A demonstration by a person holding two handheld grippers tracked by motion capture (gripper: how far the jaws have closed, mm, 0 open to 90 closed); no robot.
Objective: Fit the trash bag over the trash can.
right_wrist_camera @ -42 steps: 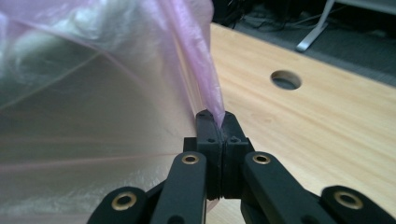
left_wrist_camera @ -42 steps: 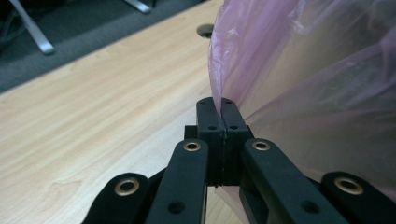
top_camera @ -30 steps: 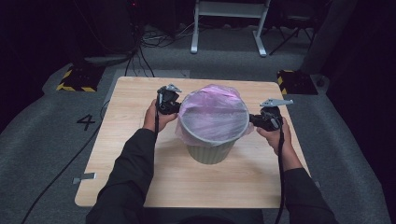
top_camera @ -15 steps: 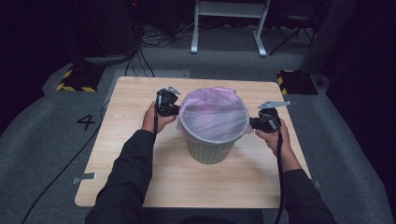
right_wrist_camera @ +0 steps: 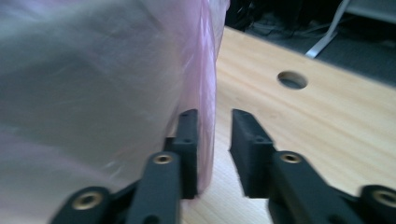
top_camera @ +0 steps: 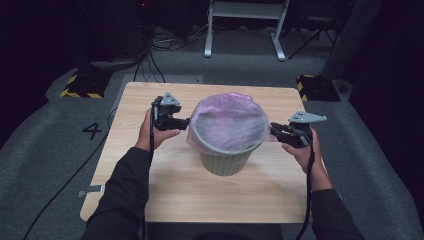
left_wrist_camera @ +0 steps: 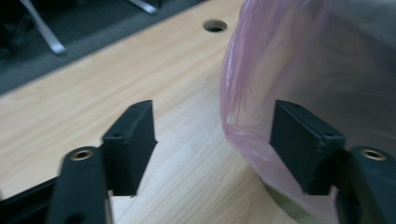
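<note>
A pale green bin (top_camera: 226, 161) stands near the middle of the wooden surface (top_camera: 150, 190), lined with a thin pink bag (top_camera: 227, 120) whose edge is folded out over the rim and hangs a little way down the outside. The person's forearms come in on either side of it, one gripper to each flank of the bin. The left gripper (top_camera: 181, 123) sits just beside the bag's left edge, its jaws having just been opening and now spread wide; in the left gripper view (left_wrist_camera: 212, 144) the pink film hangs in front of the farther jaw, with bare wood showing in the broad gap and neither pad pressing on the plastic. The right gripper (top_camera: 274, 130) points in at the bag's right edge, its jaws also just opened, though only to a narrow gap; in the right gripper view (right_wrist_camera: 212, 149) a fold of the pink film hangs down between the two pads, lying against the inner one, and the outer pad stands clear of it. A round hole (right_wrist_camera: 292, 80) in the wood shows beyond the right gripper. Dark grey carpet (top_camera: 60, 150) surrounds the surface.
</note>
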